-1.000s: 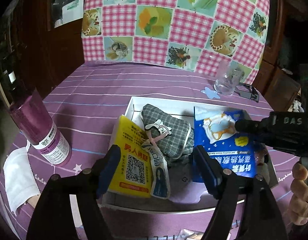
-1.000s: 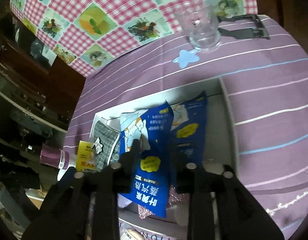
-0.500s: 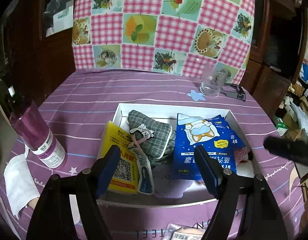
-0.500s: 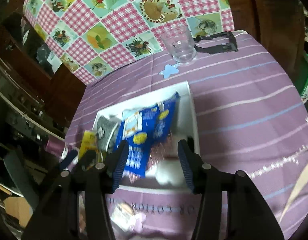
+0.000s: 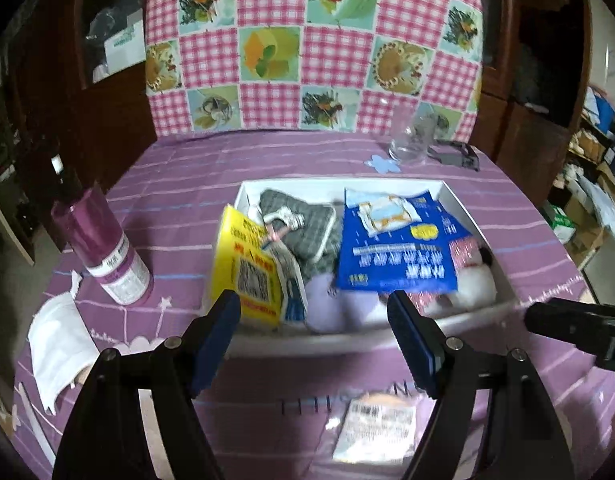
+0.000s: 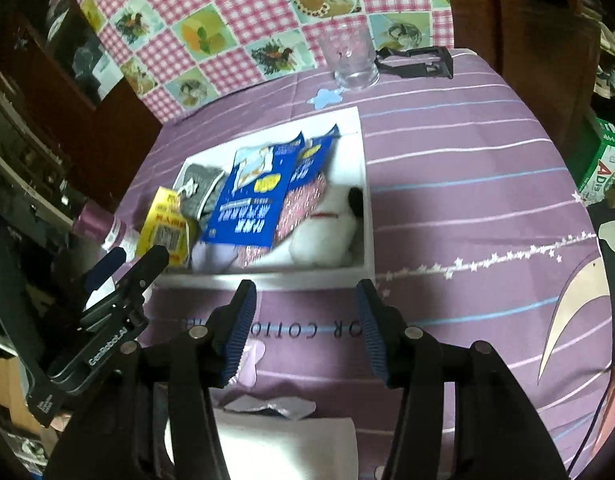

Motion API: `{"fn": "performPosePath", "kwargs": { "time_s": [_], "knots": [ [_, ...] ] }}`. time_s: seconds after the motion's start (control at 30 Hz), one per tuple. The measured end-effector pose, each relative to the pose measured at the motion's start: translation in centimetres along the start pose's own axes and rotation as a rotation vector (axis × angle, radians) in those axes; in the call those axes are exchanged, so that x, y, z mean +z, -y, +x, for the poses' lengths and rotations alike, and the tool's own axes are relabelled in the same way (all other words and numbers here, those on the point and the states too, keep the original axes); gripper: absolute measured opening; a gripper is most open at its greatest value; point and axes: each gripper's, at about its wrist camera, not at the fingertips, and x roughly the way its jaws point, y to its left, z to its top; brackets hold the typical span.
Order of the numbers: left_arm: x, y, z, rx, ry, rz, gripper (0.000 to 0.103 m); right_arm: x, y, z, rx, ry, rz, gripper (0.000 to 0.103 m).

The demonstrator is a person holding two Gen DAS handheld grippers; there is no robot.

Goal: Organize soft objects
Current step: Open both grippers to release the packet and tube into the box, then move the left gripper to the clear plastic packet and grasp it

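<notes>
Purple striped cloth covers the tabletop [image 5: 179, 168], with a pink checked cloth [image 5: 307, 40] hanging behind it and dark wooden cabinets to either side. Near the middle sits a white tray [image 5: 463, 208], already loaded with most of the soft things. Largest among them are the blue packs [image 5: 395, 256], lying flat and overlapping towards the right half. Left of them a grey pouch [image 5: 307, 228] is tucked at the back, and a yellow pack [image 5: 243, 264] leans up against the tray's left wall. A white plush [image 6: 327, 228] lies in the near right corner, partly under a pink speckled packet [image 6: 299, 204].

Outside the tray, a purple can [image 5: 107, 248] stands well to the left, a white mask [image 5: 59, 344] lies beside it, and a glass [image 5: 407, 140] stands at the far edge. Just in front of the tray a small sachet [image 5: 375, 428] lies flat on the cloth; it is probably what is left to put away.

Both grippers hang short of the tray's near wall. The left gripper [image 5: 313, 320] stands wide with nothing between its fingers. The right gripper [image 6: 305, 316] has just been opening and is likewise empty.

The sachet looks light, thin and slick, so it would likely slip. Pinching it at one edge seems best.
</notes>
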Motion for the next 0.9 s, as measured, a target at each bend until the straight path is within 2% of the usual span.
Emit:
{"fn": "performPosePath", "kwargs": {
  "time_s": [0.1, 0.2, 0.3, 0.4, 0.47, 0.67, 0.9],
  "knots": [
    [-0.8, -0.1, 0.2, -0.016, -0.035, -0.003, 0.076, -0.5, -0.4, 1.2, -0.019, -0.047, -0.020, 0.053],
    [-1.8, -0.2, 0.6, -0.079, -0.102, 0.007, 0.076, -0.5, -0.5, 2.5, -0.035, -0.127, -0.038, 0.053],
    [-2.8, -0.7, 1.0, -0.147, -0.136, -0.023, 0.076, -0.4, -0.5, 3.0, -0.012, -0.178, -0.032, 0.053],
    [-3.5, -1.2, 1.6, -0.172, -0.178, -0.050, 0.076, -0.3, -0.7, 3.1, -0.018, -0.209, -0.028, 0.053],
    [-4.0, -1.6, 2.0, -0.181, -0.184, -0.066, 0.076, -0.6, -0.9, 3.1, -0.023, -0.202, -0.040, 0.053],
    [-4.5, -1.4, 2.4, -0.177, -0.207, -0.054, 0.076, -2.9, -1.9, 3.0, 0.040, -0.129, -0.108, 0.053],
    [-5.0, -0.2, 2.5, -0.176, -0.250, 0.023, 0.077, -3.5, -1.6, 4.2, 0.063, -0.175, -0.109, 0.053]
  ]
}}
